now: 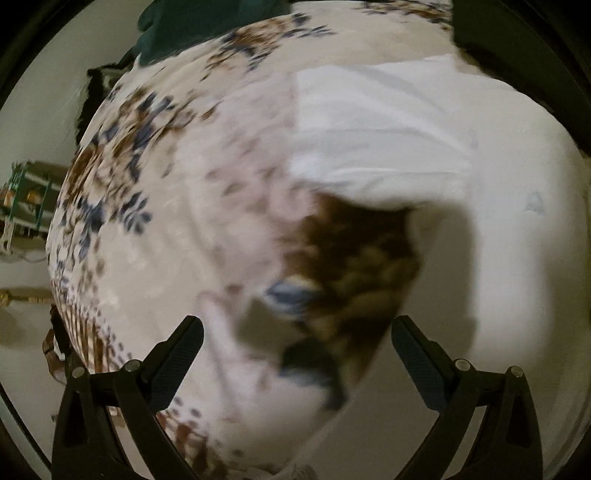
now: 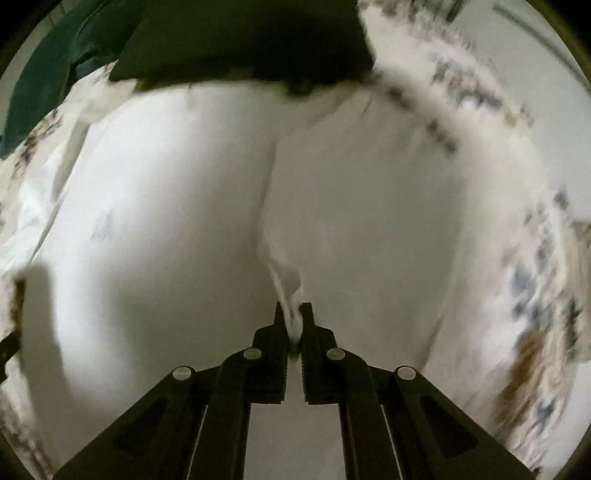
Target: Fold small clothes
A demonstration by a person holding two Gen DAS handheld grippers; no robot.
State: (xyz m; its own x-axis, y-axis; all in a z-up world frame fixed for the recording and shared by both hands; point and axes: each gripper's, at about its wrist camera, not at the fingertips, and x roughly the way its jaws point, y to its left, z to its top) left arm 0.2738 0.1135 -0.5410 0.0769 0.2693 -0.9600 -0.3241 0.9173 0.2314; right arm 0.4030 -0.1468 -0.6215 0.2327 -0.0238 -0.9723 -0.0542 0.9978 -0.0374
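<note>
A white garment [image 2: 177, 206] lies spread over a floral bedspread [image 2: 532, 295]. My right gripper [image 2: 293, 317] points down at it and is shut on a pinched-up fold of the white cloth, which rises in a ridge between the jaws. In the left wrist view the white garment [image 1: 376, 125] fills the upper right, with a small grey mark [image 1: 533, 202] on it. My left gripper [image 1: 297, 328] hangs open over the bedspread [image 1: 155, 229], its black fingers [image 1: 177, 365] wide apart with nothing between them. The picture is blurred.
A dark green cloth [image 1: 173, 29] lies at the bed's far edge, also seen as dark green cloth [image 2: 40, 74] beside a black shape [image 2: 243, 40]. Past the bed's left side a green-framed rack [image 1: 26, 199] stands on the pale floor.
</note>
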